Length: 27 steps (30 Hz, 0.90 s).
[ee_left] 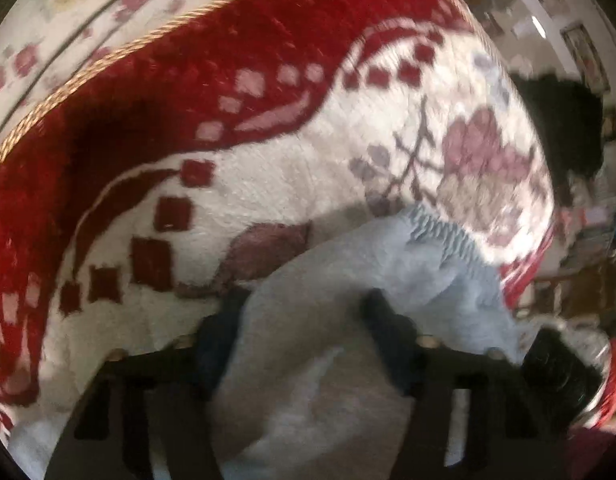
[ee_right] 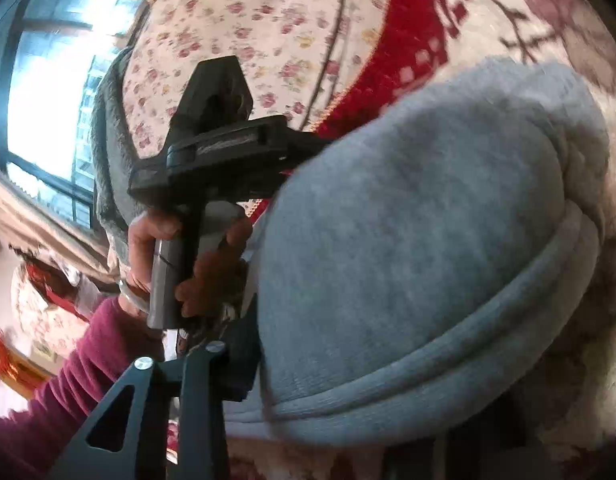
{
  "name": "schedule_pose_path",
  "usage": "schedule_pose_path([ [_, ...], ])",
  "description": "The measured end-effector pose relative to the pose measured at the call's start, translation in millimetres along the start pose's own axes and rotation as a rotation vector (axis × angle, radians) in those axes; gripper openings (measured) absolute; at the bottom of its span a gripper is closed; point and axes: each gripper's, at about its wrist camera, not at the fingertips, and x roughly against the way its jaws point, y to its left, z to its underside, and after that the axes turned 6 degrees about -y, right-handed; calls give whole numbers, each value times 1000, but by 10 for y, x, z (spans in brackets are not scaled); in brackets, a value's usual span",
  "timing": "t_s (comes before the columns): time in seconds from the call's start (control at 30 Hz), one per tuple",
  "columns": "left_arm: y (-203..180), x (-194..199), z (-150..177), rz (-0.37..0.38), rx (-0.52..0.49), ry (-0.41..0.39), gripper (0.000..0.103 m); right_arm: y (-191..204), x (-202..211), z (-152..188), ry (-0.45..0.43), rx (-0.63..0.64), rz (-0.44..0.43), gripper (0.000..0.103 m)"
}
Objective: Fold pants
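The light blue-grey fleece pants (ee_left: 332, 352) lie bunched on a red and white plush blanket (ee_left: 267, 168). In the left wrist view my left gripper (ee_left: 308, 324) has its two dark fingers (ee_left: 392, 332) closed on a thick fold of the pants. In the right wrist view the pants (ee_right: 420, 240) fill the middle as a rounded, doubled-over bundle. My right gripper (ee_right: 267, 364) shows one finger (ee_right: 235, 364) against the fabric; its other finger is hidden behind the cloth. The left gripper body (ee_right: 215, 148), held by a hand, touches the bundle's left side.
A floral sheet (ee_right: 235, 32) lies beyond the blanket's gold-corded edge (ee_left: 107, 64). A bright window (ee_right: 47, 72) is at the left. A dark object (ee_left: 560, 128) sits at the blanket's far right. A maroon sleeve (ee_right: 67, 392) reaches in.
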Motion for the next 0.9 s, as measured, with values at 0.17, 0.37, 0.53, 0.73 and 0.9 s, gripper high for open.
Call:
schedule_pose_path([
  [0.17, -117, 229, 79, -20, -39, -45, 34, 346, 46, -37, -42, 163, 48, 30],
  [0.37, -184, 626, 135, 35, -25, -136, 31, 846, 93, -109, -76, 357, 82, 28],
  [0.53, -153, 1321, 287, 88, -5, -262, 31, 1427, 90, -117, -93, 568, 94, 28],
  [0.73, 95, 2373, 849, 126, 36, -444, 32, 2359, -73, 161, -81, 935, 123, 28],
  [0.9, 801, 3265, 1869, 26, 165, -644, 35, 3045, -464, 987, 21, 1439, 201, 29],
])
